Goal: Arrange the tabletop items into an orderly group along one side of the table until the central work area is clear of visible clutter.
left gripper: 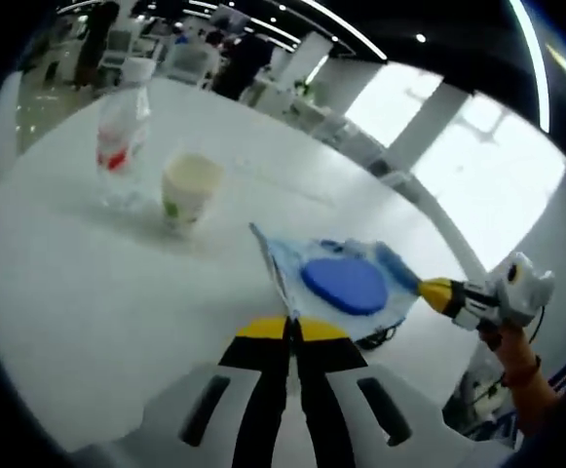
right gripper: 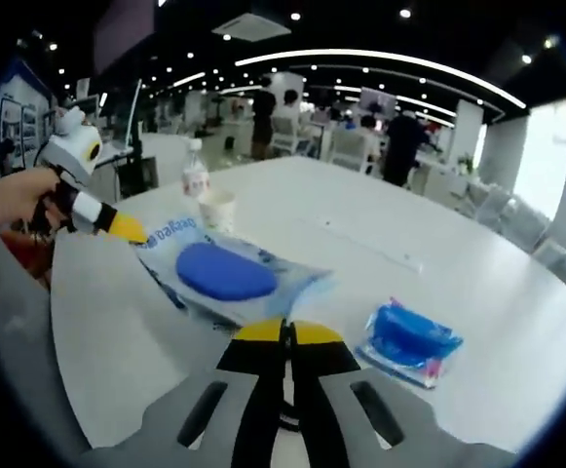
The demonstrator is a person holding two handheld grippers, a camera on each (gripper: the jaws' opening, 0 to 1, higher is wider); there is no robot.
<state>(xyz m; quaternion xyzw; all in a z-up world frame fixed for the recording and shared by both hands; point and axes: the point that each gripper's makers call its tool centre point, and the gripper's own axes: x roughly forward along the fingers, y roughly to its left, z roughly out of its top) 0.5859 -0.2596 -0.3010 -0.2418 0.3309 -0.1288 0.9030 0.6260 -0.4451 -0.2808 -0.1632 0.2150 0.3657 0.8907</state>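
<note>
Near the white surface's (right gripper: 438,244) edge, both grippers' (left gripper: 292,327) (right gripper: 284,331) fingers pinch opposite ends of the limp, crinkly blue-and-clear plastic pouch (right gripper: 226,270); it looks light and floppy, best held by its corners.

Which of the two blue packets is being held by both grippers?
The larger flat packet with the dark blue oval, pinched at opposite edges by both grippers. The smaller blue packet lies alone on the table, untouched.

**Black jaws, yellow tips, white bodies**

Each hand-held gripper has two long black jaws capped yellow, rising from six o'clock out of a white moulded body with dark slots: the left hand-held gripper (left gripper: 289,331), the right hand-held gripper (right gripper: 284,333).
</note>
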